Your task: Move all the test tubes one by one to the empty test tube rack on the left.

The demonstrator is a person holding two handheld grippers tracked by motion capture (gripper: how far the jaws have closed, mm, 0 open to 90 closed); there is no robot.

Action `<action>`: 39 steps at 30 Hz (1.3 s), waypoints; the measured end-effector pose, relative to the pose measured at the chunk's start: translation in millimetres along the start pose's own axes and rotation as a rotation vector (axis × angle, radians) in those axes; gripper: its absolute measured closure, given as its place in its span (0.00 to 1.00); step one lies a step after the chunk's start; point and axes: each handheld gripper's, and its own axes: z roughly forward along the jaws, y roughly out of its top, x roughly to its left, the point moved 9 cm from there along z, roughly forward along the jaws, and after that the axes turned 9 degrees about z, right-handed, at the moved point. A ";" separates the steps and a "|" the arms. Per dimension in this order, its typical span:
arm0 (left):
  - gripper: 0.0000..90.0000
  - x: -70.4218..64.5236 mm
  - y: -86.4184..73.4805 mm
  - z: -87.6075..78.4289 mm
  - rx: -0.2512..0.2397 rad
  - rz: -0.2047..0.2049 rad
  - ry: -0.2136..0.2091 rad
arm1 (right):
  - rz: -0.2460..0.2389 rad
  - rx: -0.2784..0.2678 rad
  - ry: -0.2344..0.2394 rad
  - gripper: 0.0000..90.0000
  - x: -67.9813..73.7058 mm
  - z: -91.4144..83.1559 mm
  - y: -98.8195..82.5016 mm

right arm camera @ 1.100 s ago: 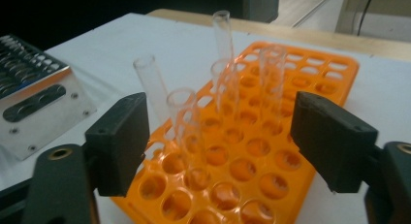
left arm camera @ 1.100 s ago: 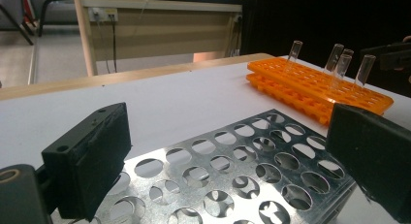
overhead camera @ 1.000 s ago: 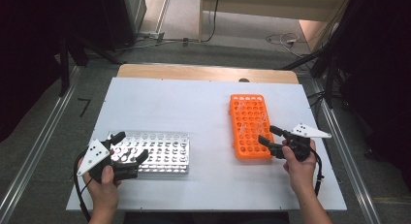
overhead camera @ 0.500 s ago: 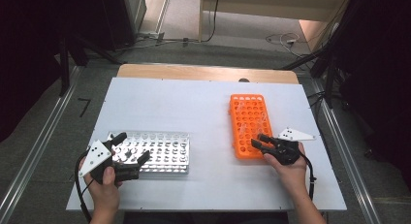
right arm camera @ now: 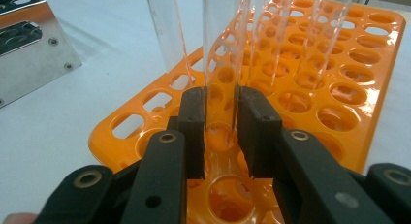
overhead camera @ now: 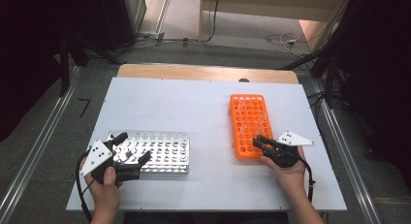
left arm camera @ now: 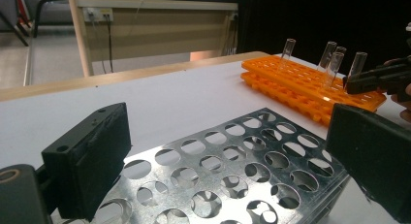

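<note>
While left tool (overhead camera: pixel 130 155) gapes over metal rack (overhead camera: pixel 162 147), right tool (right arm camera: pixel 220 120) clamps glass tube (right arm camera: pixel 222 49) in orange rack (right arm camera: pixel 349 64).

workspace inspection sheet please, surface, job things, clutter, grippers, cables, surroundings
surface: white table, flat.
job's things: orange rack holding clear glass tubes; metal rack, holes bare.
clutter: nothing seen.
grippers: right gripper has just closed, fingers clamp one upright tube in the orange rack; left gripper open across the metal rack's end.
cables: black cable trails from the left gripper.
surroundings: wooden desk, dark curtain.
</note>
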 end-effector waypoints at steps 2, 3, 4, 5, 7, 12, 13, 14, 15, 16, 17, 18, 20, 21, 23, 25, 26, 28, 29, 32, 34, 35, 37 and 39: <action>0.03 -0.6 0.1 0.3 0.000 0.001 -0.002 | -0.007 0.000 0.001 0.81 1.1 1.2 0.3; 0.03 -0.8 0.0 0.4 0.001 0.001 -0.002 | -0.009 0.000 -0.003 0.82 1.3 1.4 0.4; 0.03 -1.0 0.1 0.6 0.001 0.002 -0.002 | -0.009 0.000 -0.004 0.82 1.2 1.5 0.4; 0.03 -1.1 0.0 0.8 0.001 0.003 -0.003 | -0.009 0.001 -0.004 0.82 1.0 1.5 0.5; 0.03 -1.6 -0.1 1.1 0.003 0.004 -0.004 | -0.012 0.001 -0.006 0.82 0.6 1.6 0.7; 0.03 -2.8 0.8 1.6 0.001 0.004 -0.007 | -0.016 0.006 -0.005 0.83 0.3 1.5 2.0; 0.03 -3.2 1.0 1.6 0.000 0.005 -0.009 | -0.010 0.006 -0.006 0.83 0.4 1.1 2.5; 0.03 -3.3 1.2 1.7 0.000 0.006 -0.009 | -0.005 0.004 -0.002 0.83 0.7 0.3 3.7; 0.03 -3.5 1.4 1.7 -0.001 0.006 -0.010 | -0.005 -0.004 0.000 0.83 0.4 -0.6 5.8; 0.03 -3.7 1.6 1.8 -0.001 0.005 -0.011 | 0.005 -0.010 0.002 0.83 0.7 -2.2 7.6; 0.03 -4.0 1.8 1.9 -0.002 0.005 -0.011 | 0.000 -0.020 0.007 0.83 0.5 -3.2 10.3; 0.03 -4.4 2.1 2.0 -0.003 0.003 -0.013 | 0.008 -0.023 0.008 0.83 0.9 -5.0 11.8; 0.03 -5.1 2.5 2.3 -0.002 0.005 -0.015 | 0.016 -0.028 0.010 0.83 1.5 -8.3 15.0; 0.03 -5.5 2.8 2.4 -0.002 0.004 -0.016 | 0.014 -0.031 0.013 0.83 1.9 -10.2 16.7; 0.03 -6.8 3.7 2.9 -0.002 0.009 -0.019 | 0.012 -0.042 0.015 0.83 2.5 -14.2 20.9; 0.03 -8.7 4.9 3.7 -0.004 0.009 -0.023 | 0.020 -0.050 0.016 0.83 2.9 -19.7 25.3; 0.03 -9.7 5.5 4.3 -0.005 0.009 -0.026 | 0.022 -0.057 0.018 0.83 3.0 -22.4 27.7; 0.03 -11.7 6.2 5.1 -0.001 0.014 -0.033 | 0.021 -0.064 0.015 0.83 3.1 -28.5 32.0; 0.03 -12.8 6.9 5.6 -0.003 0.014 -0.035 | 0.017 -0.071 0.016 0.83 3.3 -31.4 34.4; 0.03 -16.7 9.2 7.2 -0.004 0.017 -0.045 | 0.020 -0.077 0.018 0.83 7.0 -40.3 40.0; 0.03 -20.4 11.4 8.4 -0.007 0.016 -0.058 | 0.015 -0.077 0.031 0.83 11.9 -44.4 43.3; 0.03 -22.0 12.6 9.0 -0.007 0.017 -0.060 | 0.014 -0.075 0.042 0.83 15.4 -45.6 44.4; 0.03 -26.0 15.1 10.7 -0.004 0.028 -0.062 | 0.003 -0.068 0.060 0.83 23.3 -46.6 45.7; 0.03 -30.8 17.3 13.0 -0.001 0.034 -0.070 | -0.014 -0.057 0.076 0.83 32.2 -45.9 45.9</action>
